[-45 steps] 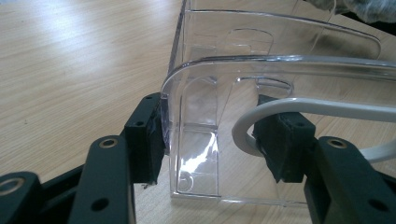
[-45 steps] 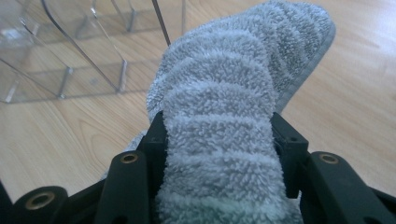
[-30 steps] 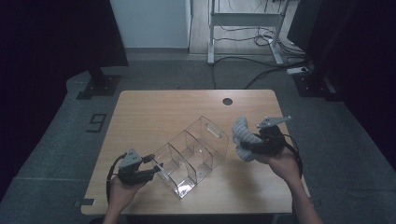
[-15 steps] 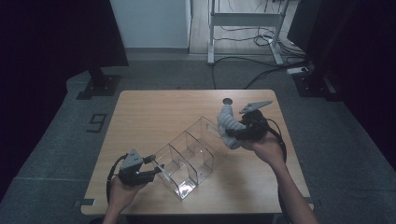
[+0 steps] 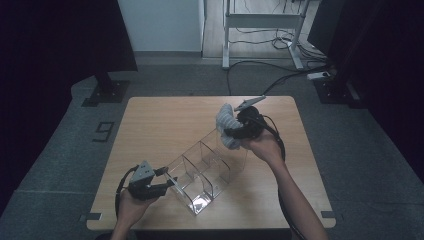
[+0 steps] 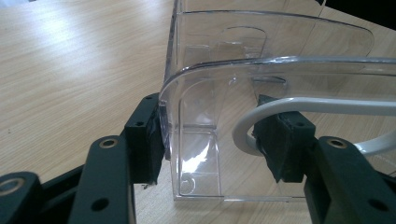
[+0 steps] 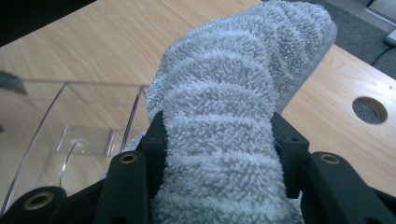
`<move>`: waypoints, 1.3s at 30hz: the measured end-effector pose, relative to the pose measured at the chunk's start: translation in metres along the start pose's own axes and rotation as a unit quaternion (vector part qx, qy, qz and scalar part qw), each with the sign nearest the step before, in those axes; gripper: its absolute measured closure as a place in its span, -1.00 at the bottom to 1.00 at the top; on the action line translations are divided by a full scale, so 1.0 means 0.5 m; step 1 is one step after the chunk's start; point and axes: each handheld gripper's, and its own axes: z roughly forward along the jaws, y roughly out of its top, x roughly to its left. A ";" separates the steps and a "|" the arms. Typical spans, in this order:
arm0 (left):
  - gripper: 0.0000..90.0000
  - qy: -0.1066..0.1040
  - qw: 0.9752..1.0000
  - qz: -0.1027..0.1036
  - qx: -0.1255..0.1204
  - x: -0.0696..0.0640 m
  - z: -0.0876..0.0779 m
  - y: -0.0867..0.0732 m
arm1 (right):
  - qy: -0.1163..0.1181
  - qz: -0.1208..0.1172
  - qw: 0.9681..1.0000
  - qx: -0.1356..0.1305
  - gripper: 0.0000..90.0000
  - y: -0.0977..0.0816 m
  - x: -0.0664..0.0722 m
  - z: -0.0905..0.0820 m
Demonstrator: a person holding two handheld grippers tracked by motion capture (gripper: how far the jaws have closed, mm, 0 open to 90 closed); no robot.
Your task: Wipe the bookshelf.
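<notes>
I see the wooden table (image 5: 165, 125) lying mostly bare in the middle of the high view, with a round hole (image 7: 369, 110) in its top toward the right edge of the right gripper view. Beyond the table, at the top of the high view, a white desk frame (image 5: 260, 22) stands on the grey floor, and black cables (image 5: 280, 75) trail across it. Nothing lies between the two tools except the clear organiser itself.

The clear plastic organiser (image 5: 205, 167) runs diagonally through the centre of the high view, with upright dividers splitting it into compartments. My left gripper (image 5: 167, 184) sits at its lower-left end. In the left gripper view, its jaws pinch that end: one pad presses the outside of the curved end wall, the other sits inside behind it, beside a white curved band.

My right gripper (image 5: 231, 134) is at the organiser's upper-right end, just right of centre in the high view. It clamps a fluffy grey-and-white striped sock (image 7: 233, 107), which bulges up between the two pads. The sock hangs over the far compartment's rim; I cannot tell whether it touches the plastic.
</notes>
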 end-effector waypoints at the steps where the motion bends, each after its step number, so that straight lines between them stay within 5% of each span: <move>1: -0.01 0.000 1.000 0.000 0.000 0.000 0.000 0.000 | 0.000 -0.001 1.000 0.000 0.13 0.006 0.001 0.007; 10: -0.01 0.001 1.000 0.000 -0.002 -0.001 0.000 -0.001 | -0.016 -0.004 1.000 0.024 0.13 0.050 -0.004 0.073; 18: -0.01 0.003 1.000 -0.003 -0.003 -0.002 0.001 -0.001 | -0.015 -0.003 0.998 0.057 0.12 0.043 -0.007 0.111; 39: 0.00 0.016 1.000 -0.008 0.004 -0.008 0.004 0.003 | -0.019 -0.019 0.998 0.053 0.09 -0.009 0.004 0.049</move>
